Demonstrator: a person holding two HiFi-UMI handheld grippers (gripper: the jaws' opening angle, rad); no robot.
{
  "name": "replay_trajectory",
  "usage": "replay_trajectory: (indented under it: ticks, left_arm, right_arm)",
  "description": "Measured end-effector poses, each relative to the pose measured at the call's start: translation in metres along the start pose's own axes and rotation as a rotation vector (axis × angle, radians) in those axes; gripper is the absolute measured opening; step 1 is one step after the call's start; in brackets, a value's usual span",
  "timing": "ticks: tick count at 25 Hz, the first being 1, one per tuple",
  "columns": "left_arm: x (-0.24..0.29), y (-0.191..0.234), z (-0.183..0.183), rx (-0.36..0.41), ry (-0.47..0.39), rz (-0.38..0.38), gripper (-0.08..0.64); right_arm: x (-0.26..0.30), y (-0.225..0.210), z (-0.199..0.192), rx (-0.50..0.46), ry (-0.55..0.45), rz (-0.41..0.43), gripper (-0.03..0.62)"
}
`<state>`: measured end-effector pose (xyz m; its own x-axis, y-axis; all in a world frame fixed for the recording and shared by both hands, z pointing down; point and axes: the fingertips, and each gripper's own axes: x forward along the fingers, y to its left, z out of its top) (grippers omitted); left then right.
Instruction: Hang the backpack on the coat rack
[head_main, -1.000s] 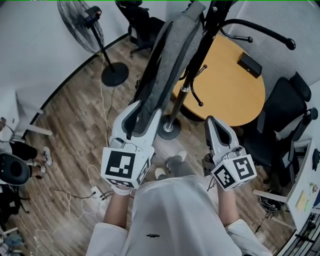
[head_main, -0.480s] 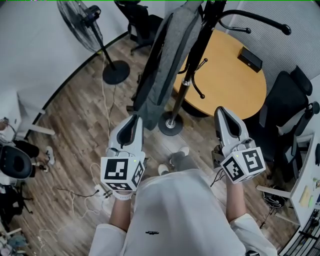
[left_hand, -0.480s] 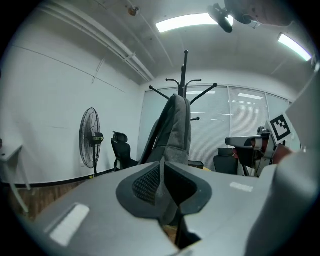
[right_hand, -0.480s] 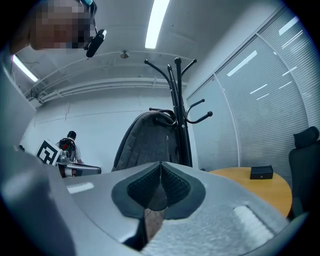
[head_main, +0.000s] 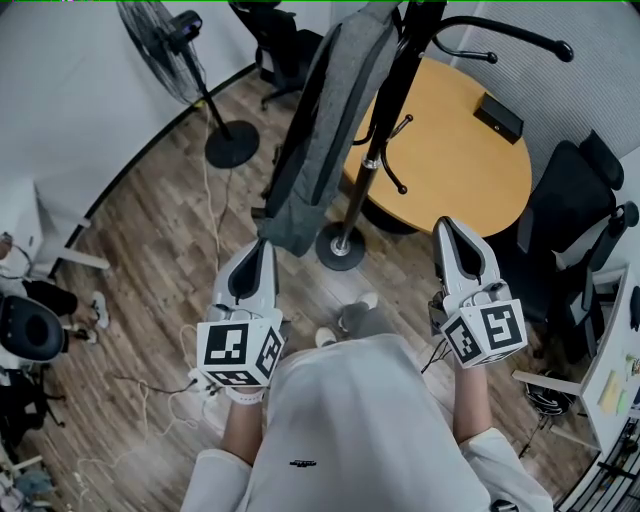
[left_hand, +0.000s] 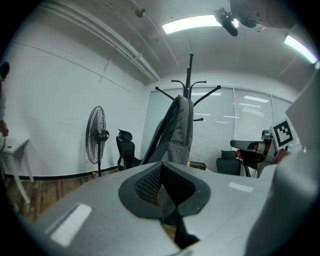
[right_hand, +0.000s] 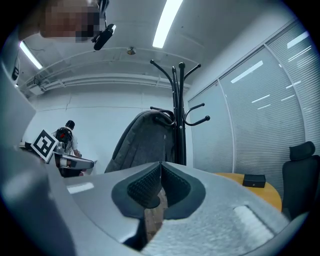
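Observation:
The grey backpack (head_main: 325, 130) hangs from the top of the black coat rack (head_main: 375, 150), its lower end free above the floor. My left gripper (head_main: 262, 246) sits just below and in front of that lower end, apart from it. Its jaws have just been closing and now stand shut with nothing between them. In the left gripper view the backpack (left_hand: 176, 132) hangs on the rack (left_hand: 190, 75) beyond the shut left gripper (left_hand: 161, 167). My right gripper (head_main: 452, 226) is to the right of the rack's base, shut and empty. The right gripper view shows the backpack (right_hand: 142, 142) against the rack (right_hand: 177, 100).
The rack's round base (head_main: 341, 247) stands on the wood floor right ahead. A round wooden table (head_main: 460, 170) with a black box (head_main: 498, 118) is behind it. Black office chairs (head_main: 570, 230) stand to the right, a standing fan (head_main: 175, 45) at back left, and cables (head_main: 190, 380) on the floor.
My left gripper was open around the backpack's lower end; it has let go, drawn back and down, and shut. The backpack now hangs free. The right gripper shifted slightly.

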<state>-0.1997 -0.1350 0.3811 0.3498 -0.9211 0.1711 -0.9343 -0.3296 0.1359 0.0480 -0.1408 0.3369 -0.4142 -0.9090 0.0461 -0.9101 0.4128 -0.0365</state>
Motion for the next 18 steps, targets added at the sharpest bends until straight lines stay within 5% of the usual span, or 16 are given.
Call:
replay_trajectory:
  ticks: [18]
  left_arm:
    - [-0.002, -0.0067, -0.0069, 0.001, 0.018, -0.008, 0.017]
  right_arm:
    - [-0.0051, -0.0068, -0.0067, 0.02, 0.004, -0.011, 0.0]
